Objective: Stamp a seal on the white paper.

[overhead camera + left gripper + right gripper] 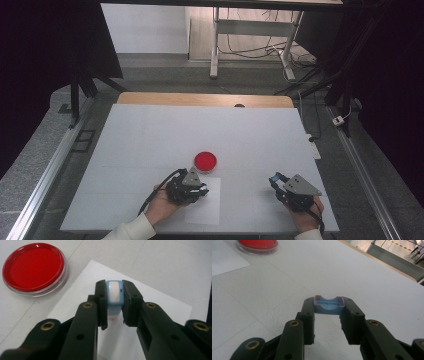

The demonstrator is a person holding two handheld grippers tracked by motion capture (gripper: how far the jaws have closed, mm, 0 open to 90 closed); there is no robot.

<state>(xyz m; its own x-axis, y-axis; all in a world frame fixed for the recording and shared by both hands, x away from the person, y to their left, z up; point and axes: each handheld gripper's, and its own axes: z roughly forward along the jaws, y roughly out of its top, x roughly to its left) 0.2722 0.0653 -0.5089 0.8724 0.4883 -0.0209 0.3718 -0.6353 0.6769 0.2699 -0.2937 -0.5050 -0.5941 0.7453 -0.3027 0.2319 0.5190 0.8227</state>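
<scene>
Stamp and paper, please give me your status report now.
Left tool shut on blue stamp, over white paper. Right tool shut on blue cap, off to the side. Red ink pad beside the paper, uncovered. Nothing in the way.

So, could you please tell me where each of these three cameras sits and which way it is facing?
High view: above the person's side, looking forward and down on the table; forearms, left gripper and right gripper enter from below.
Left gripper view: rides the left gripper, looking along its jaws at the stamp over the paper.
Right gripper view: rides the right gripper, looking across the table at its clamped cap.
All three share the red ink pad.
</scene>
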